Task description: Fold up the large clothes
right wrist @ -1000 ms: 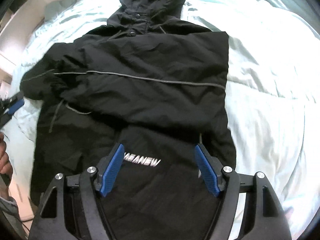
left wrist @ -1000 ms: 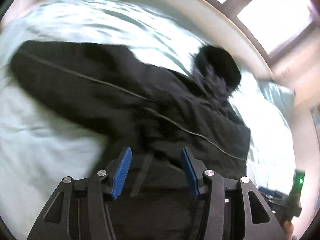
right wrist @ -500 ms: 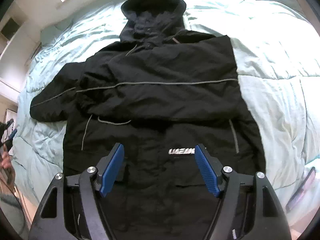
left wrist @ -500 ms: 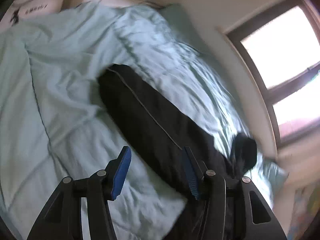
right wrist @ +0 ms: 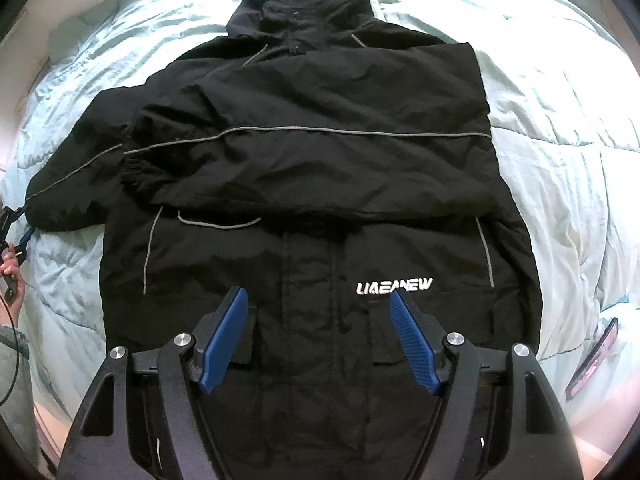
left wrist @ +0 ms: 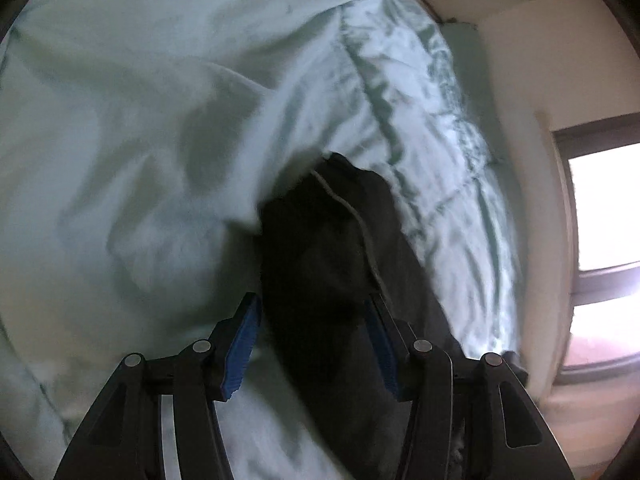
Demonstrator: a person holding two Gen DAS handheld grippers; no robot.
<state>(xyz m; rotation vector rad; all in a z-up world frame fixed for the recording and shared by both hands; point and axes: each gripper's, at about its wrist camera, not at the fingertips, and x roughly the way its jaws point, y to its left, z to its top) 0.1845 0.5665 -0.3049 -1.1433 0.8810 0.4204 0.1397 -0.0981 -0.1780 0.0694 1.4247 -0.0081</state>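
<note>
Jacket [right wrist: 312,184] is being shown spread on a bedspread [right wrist: 560,184], hood at 12 o'clock. Left gripper [left wrist: 314,320] is being held open around a sleeve [left wrist: 332,240]; right gripper [right wrist: 320,316] is being held open, gripping nothing.

Left wrist view close over sleeve [left wrist: 340,248], right wrist view above jacket [right wrist: 312,184]

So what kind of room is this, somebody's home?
Most likely a bedroom in a home. A black hooded jacket lies spread on a bed covered with a pale green quilted comforter, and a dark-framed window lets daylight in beside the bed.
</note>
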